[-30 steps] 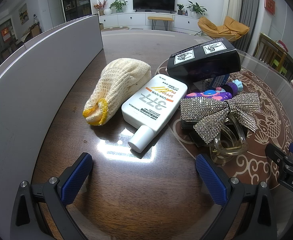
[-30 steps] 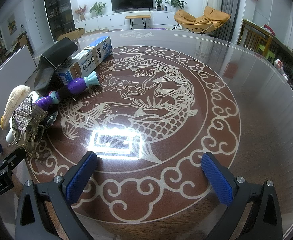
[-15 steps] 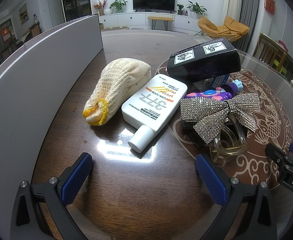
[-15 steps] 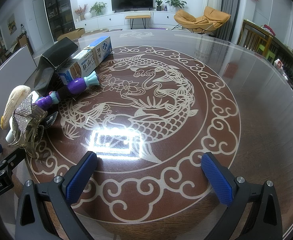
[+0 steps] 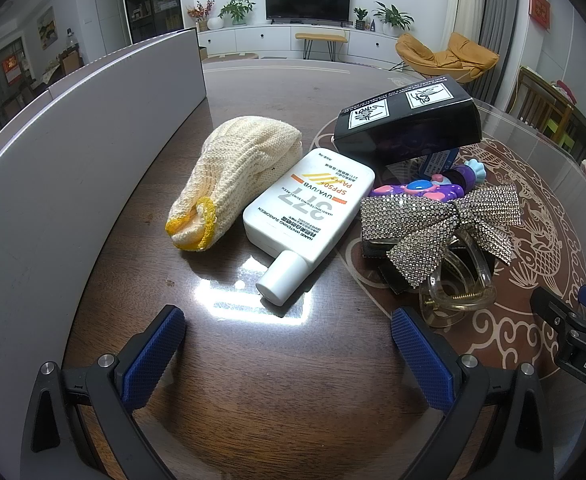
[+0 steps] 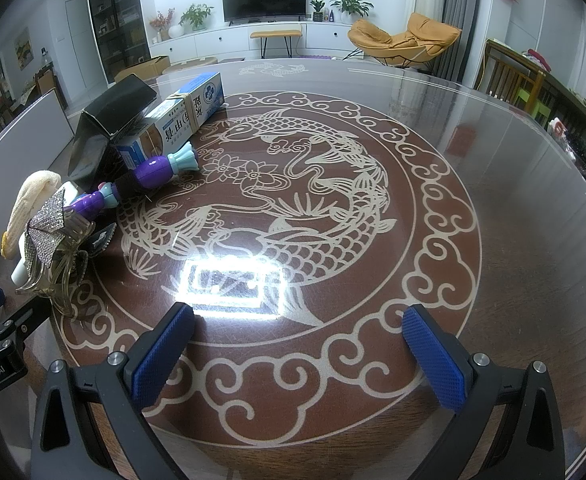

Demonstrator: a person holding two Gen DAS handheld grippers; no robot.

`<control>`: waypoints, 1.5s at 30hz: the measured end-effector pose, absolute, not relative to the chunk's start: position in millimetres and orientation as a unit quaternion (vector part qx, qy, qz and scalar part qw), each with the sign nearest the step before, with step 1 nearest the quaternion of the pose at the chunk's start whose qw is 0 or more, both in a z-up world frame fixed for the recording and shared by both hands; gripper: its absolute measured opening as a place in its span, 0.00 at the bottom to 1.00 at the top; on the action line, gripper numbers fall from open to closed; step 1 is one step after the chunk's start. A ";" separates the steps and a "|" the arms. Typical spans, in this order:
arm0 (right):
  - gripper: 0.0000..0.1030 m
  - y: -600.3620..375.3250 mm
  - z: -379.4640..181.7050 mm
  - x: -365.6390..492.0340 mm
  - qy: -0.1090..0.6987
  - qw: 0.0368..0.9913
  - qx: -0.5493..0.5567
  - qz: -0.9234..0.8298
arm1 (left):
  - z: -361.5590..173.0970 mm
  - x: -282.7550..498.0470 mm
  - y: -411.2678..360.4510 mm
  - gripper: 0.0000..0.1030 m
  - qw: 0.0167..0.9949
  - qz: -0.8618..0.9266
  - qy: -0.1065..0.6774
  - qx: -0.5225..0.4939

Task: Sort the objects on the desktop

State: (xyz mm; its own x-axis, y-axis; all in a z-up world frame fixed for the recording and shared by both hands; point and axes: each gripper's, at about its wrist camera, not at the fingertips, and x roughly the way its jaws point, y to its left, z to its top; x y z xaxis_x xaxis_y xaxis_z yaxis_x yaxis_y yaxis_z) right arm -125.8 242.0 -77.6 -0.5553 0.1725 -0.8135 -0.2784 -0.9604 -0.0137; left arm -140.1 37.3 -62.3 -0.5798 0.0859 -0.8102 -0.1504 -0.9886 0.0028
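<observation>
Table (image 6: 493, 240), glass-topped with a fish motif, carries all objects; a grey panel (image 5: 53, 160) stands on edge to the left of the left gripper (image 5: 287, 344). Ahead of that gripper, largest to smallest: a black box (image 5: 409, 128) at far right, propped on a blue carton (image 6: 181, 120); a knit glove (image 5: 233, 176) ahead and slightly left; a sunscreen bottle (image 5: 313, 208) directly ahead, touching the glove, cap toward the gripper; a rhinestone bow (image 5: 441, 224) ahead to the right, lying over a clear hair claw (image 5: 457, 284); a purple toy (image 5: 425, 188) beyond the bow, partly under the box. Seen from the right gripper (image 6: 299, 344), the whole cluster lies far to its left, with bare table ahead of it.

Left gripper: fingers spread wide, holding nothing, low over the table just short of the bottle cap. Right gripper: likewise spread and empty.

Change over the last second: none; both views match the earlier frames, no object displaced, neither gripper advanced. Judgement: sorting has not begun or is paused, with no item separated from the heap; the bottle, nearest and unobstructed, appears the likeliest first pick for the left gripper
</observation>
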 end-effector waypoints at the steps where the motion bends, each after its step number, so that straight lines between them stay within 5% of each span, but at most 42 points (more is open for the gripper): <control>1: 1.00 242.0 -77.6 -125.9 0.058 0.128 -0.454 0.880 | -62.2 -139.9 37.1 1.00 0.066 0.888 0.036 -0.454; 28: 1.00 242.1 -77.2 -125.6 0.058 0.128 -0.454 0.880 | -55.4 -88.4 10.8 1.00 0.074 0.873 0.040 -0.480; 43: 1.00 242.0 -77.1 -125.3 0.059 0.128 -0.454 0.880 | -28.6 -227.2 2.7 1.00 0.061 0.879 -0.025 -0.472; 45: 1.00 242.0 -77.1 -125.3 0.059 0.128 -0.454 0.880 | -33.7 -235.9 1.3 0.90 0.063 0.874 -0.047 -0.480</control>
